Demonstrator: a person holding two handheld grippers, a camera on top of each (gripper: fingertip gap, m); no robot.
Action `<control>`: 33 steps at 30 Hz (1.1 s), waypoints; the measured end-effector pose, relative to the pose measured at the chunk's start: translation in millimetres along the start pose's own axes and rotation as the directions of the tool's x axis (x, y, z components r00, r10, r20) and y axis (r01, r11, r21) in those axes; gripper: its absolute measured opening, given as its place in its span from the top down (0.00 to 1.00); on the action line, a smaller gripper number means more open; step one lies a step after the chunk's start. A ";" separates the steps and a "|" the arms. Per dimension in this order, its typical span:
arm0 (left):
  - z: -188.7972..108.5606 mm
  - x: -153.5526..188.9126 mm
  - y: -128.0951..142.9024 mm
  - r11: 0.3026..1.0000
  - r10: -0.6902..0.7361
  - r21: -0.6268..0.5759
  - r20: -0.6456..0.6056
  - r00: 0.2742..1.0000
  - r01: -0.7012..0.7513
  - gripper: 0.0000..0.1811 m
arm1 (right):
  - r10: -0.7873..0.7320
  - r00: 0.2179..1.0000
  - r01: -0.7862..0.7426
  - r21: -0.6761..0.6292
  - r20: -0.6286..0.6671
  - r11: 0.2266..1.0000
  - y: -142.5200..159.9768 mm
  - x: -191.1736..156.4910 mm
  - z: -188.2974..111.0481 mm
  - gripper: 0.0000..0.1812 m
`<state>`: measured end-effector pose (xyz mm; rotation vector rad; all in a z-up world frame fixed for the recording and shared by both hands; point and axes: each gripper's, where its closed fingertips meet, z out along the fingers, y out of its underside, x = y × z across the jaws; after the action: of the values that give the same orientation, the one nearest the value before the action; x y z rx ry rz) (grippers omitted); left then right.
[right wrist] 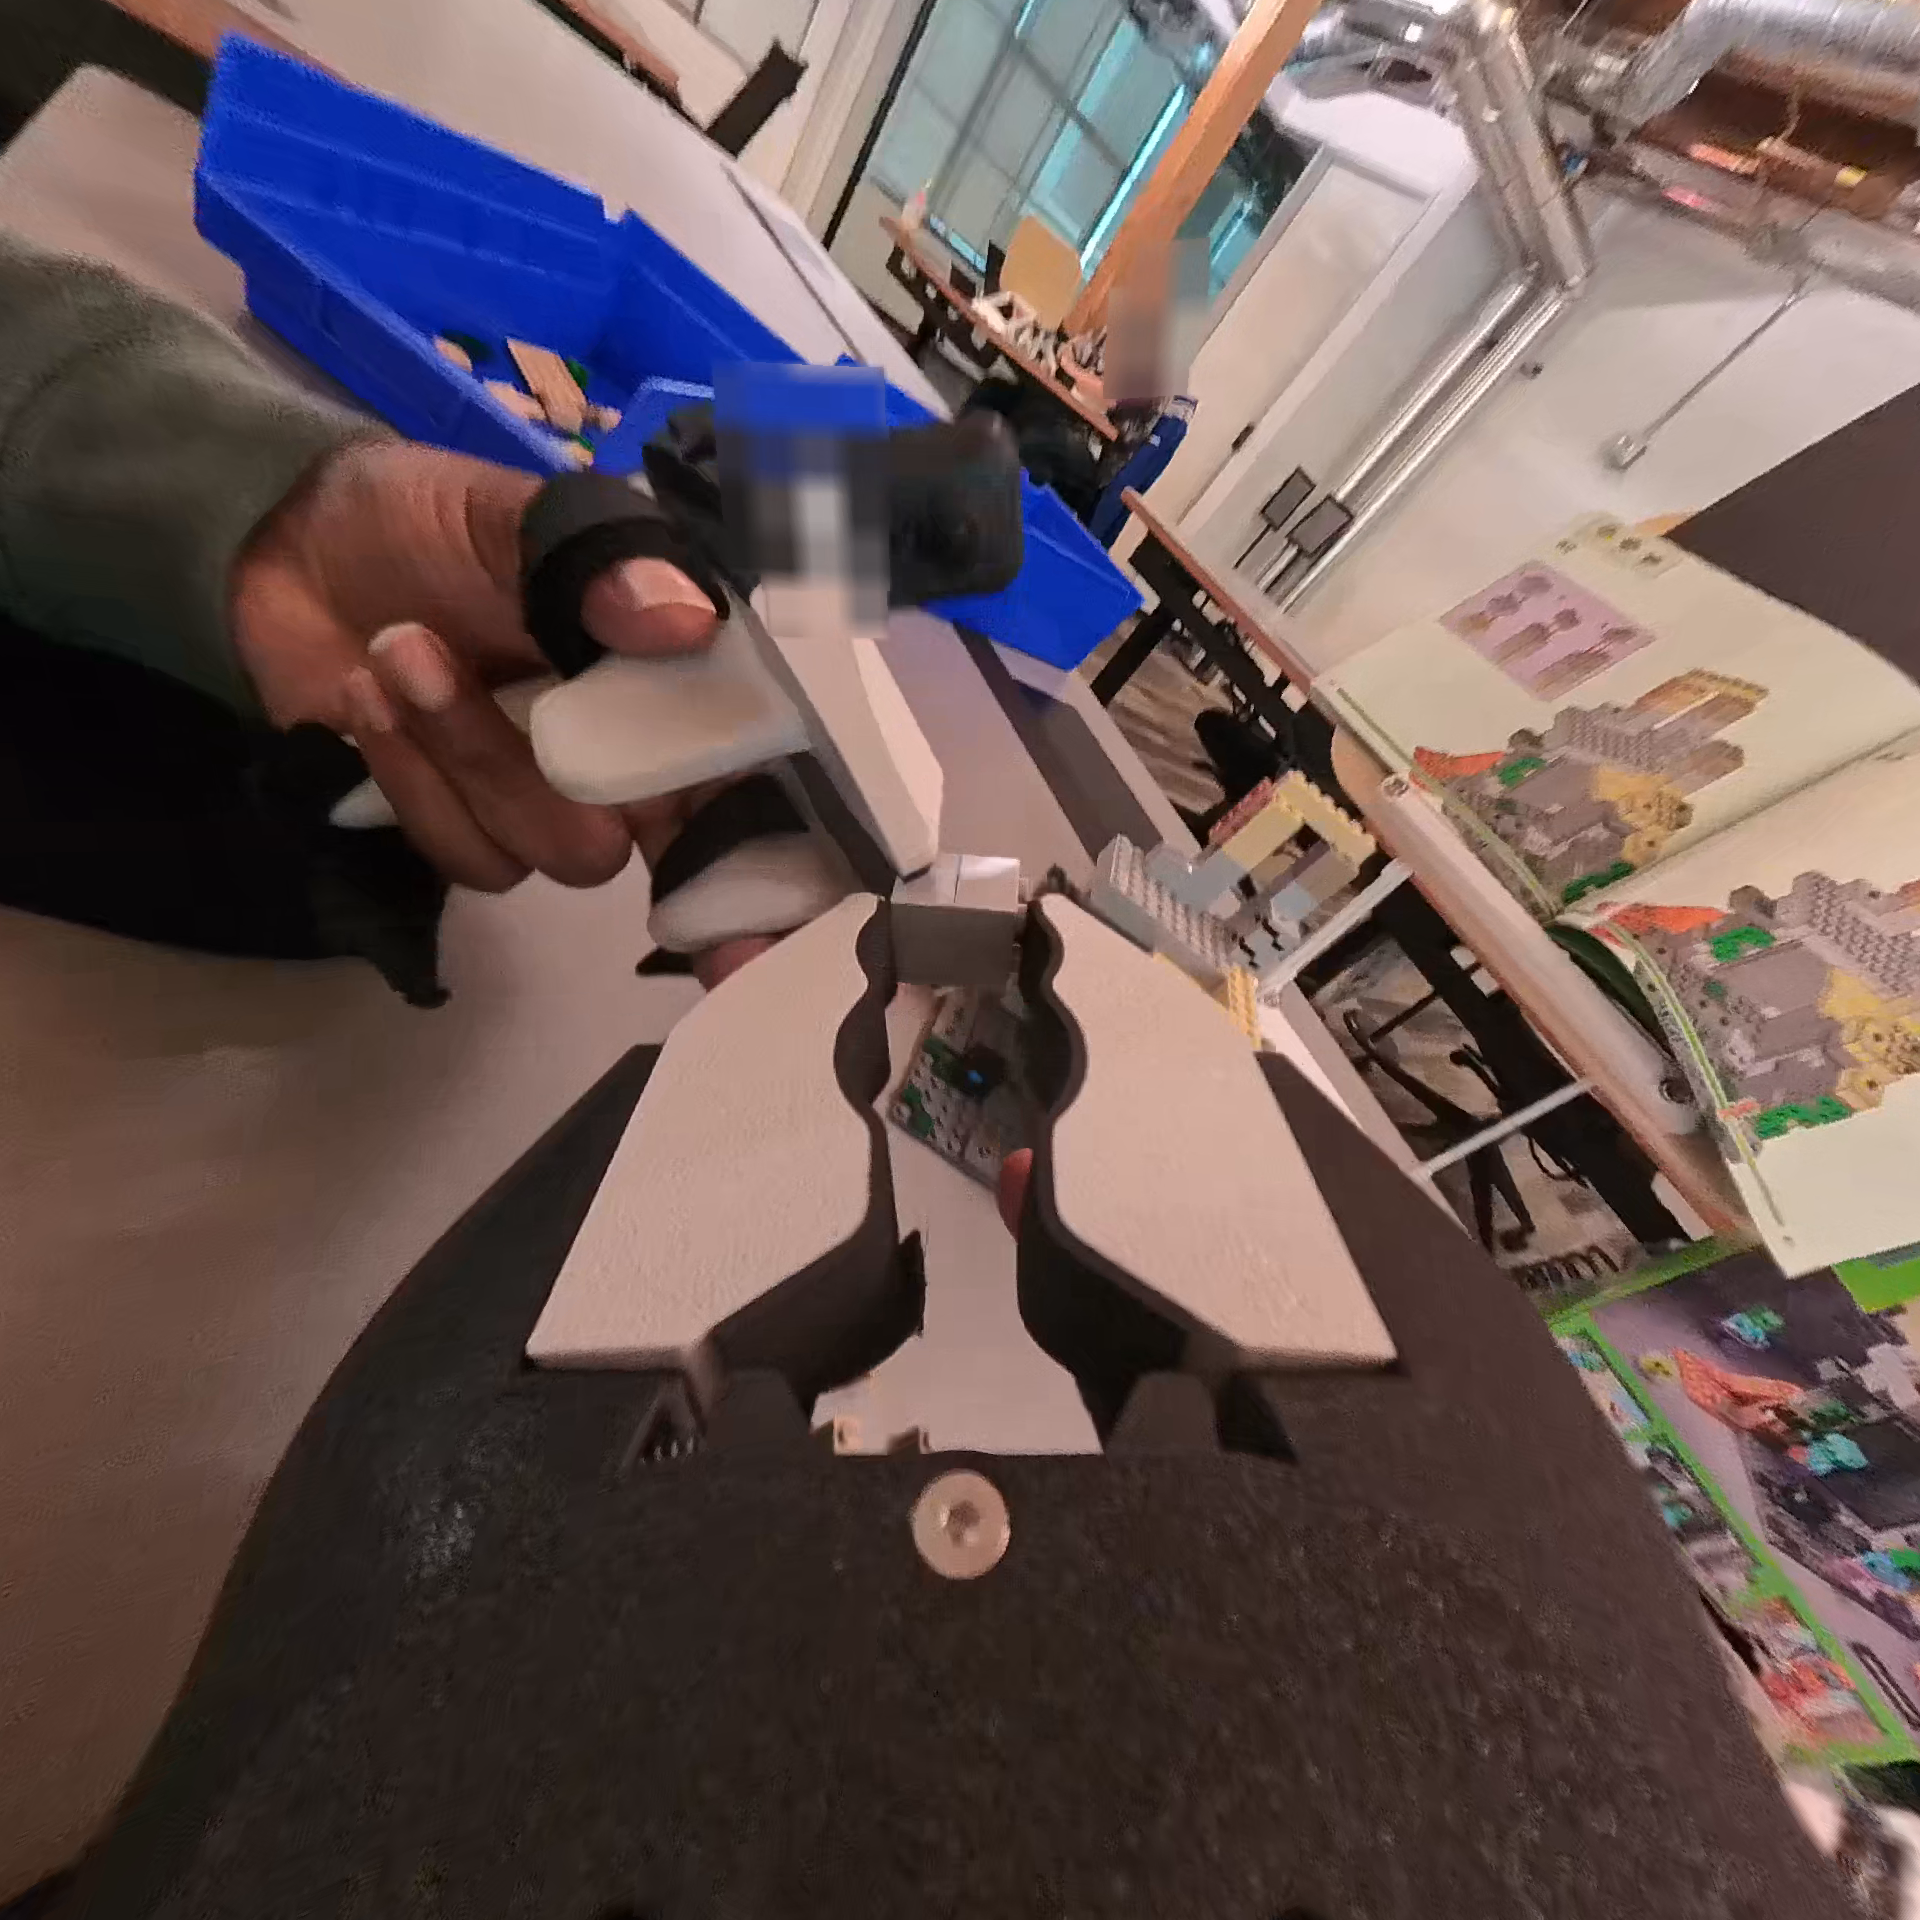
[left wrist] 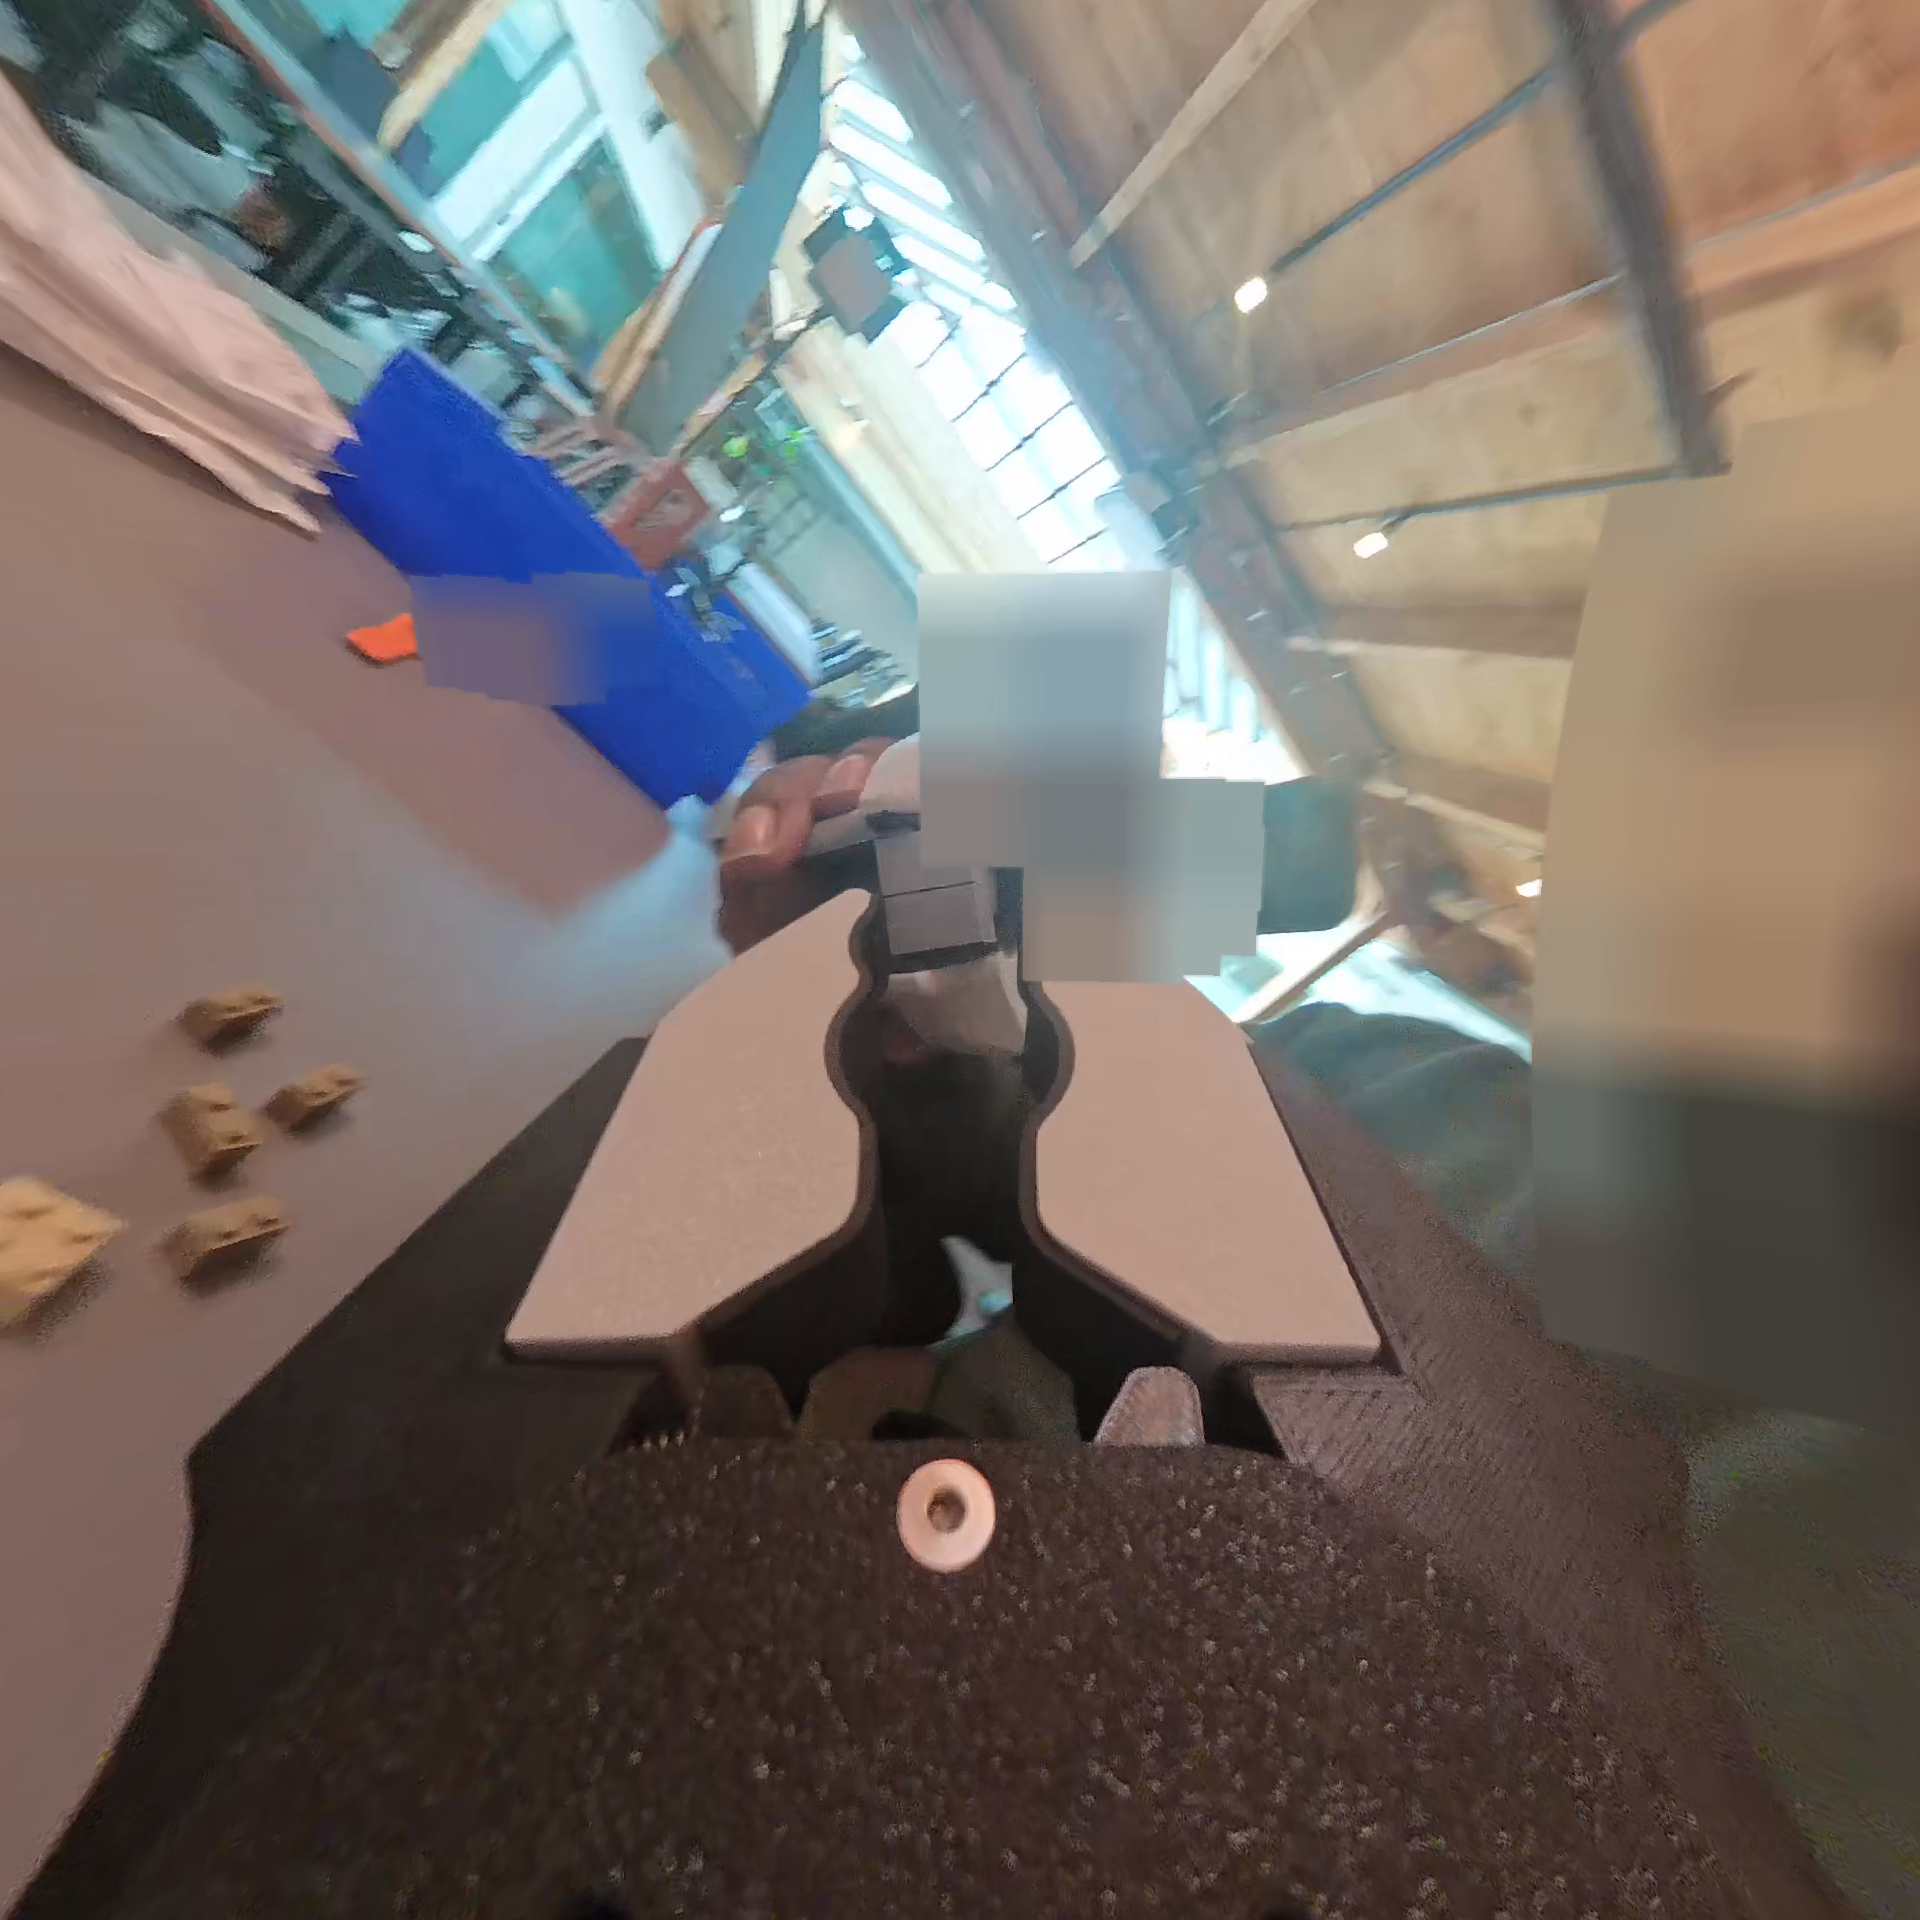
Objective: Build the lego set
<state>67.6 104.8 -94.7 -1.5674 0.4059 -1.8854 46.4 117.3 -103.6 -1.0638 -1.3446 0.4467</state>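
The right hand-held gripper is clamping a small grey brick at its fingertips, in the air beside the half-built model. The left hand-held gripper is gripping a grey piece too. The brick is looking light, hard and smooth, so holding its flat sides is safest.

A pale surface carries five loose tan bricks, an orange piece and a blue bin; a partly built model stands near its edge.
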 end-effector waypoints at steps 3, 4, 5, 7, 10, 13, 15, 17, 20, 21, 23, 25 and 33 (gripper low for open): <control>-4.8 -17.8 3.4 0.985 0.166 -0.075 0.179 0.970 -0.155 0.85 | -0.062 0.998 0.062 -0.108 -0.001 0.992 17.5 0.7 5.0 0.87; -7.1 -22.6 3.6 0.974 0.221 -0.103 0.229 0.948 -0.202 0.84 | -0.093 0.996 0.092 -0.136 0.000 0.986 22.1 0.1 6.1 0.87; -9.8 -28.6 3.0 0.962 0.269 -0.129 0.284 0.920 -0.241 0.84 | -0.119 0.993 0.120 -0.171 0.013 0.978 27.4 -2.2 7.4 0.87; -14.4 -40.6 3.1 0.934 0.355 -0.190 0.374 0.857 -0.304 0.85 | -0.190 0.982 0.189 -0.231 0.020 0.954 36.3 -5.7 10.7 0.87; -15.6 -50.5 11.4 0.884 0.460 -0.304 0.422 0.781 -0.356 0.88 | -0.251 0.967 0.252 -0.292 0.042 0.922 46.3 -13.2 15.4 0.87; -17.5 -59.7 17.4 0.834 0.543 -0.394 0.458 0.704 -0.387 0.89 | -0.290 0.955 0.294 -0.336 0.064 0.895 54.4 -18.1 16.6 0.87; -18.6 -64.0 20.3 0.814 0.570 -0.432 0.472 0.672 -0.387 0.89 | -0.317 0.946 0.320 -0.353 0.069 0.879 58.1 -20.1 17.1 0.87; -19.7 -64.6 21.4 0.798 0.592 -0.451 0.465 0.658 -0.399 0.90 | -0.334 0.940 0.336 -0.344 0.066 0.877 57.3 -20.6 17.5 0.87; -20.4 -59.5 16.2 0.783 0.616 -0.452 0.469 0.633 -0.427 0.90 | -0.392 0.920 0.379 -0.277 0.009 0.883 49.5 -16.4 19.3 0.87; -20.2 -58.3 14.5 0.773 0.631 -0.456 0.474 0.614 -0.442 0.90 | -0.407 0.913 0.391 -0.260 -0.012 0.883 47.3 -14.7 19.5 0.87; -19.0 -54.2 13.2 0.772 0.634 -0.447 0.478 0.608 -0.452 0.90 | -0.418 0.907 0.400 -0.209 -0.049 0.893 41.6 -13.6 18.5 0.87; -15.3 -48.8 15.5 0.772 0.632 -0.442 0.467 0.618 -0.456 0.90 | -0.409 0.909 0.393 -0.166 -0.078 0.905 36.0 -13.6 17.6 0.85; -7.1 -41.8 18.2 0.747 0.664 -0.448 0.473 0.579 -0.491 0.90 | -0.386 0.916 0.370 -0.138 -0.107 0.919 28.5 -13.2 14.1 0.87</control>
<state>69.2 117.2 -139.1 -1.8162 0.7926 -0.7600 38.9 125.9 -136.0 -0.8799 -1.4289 0.0086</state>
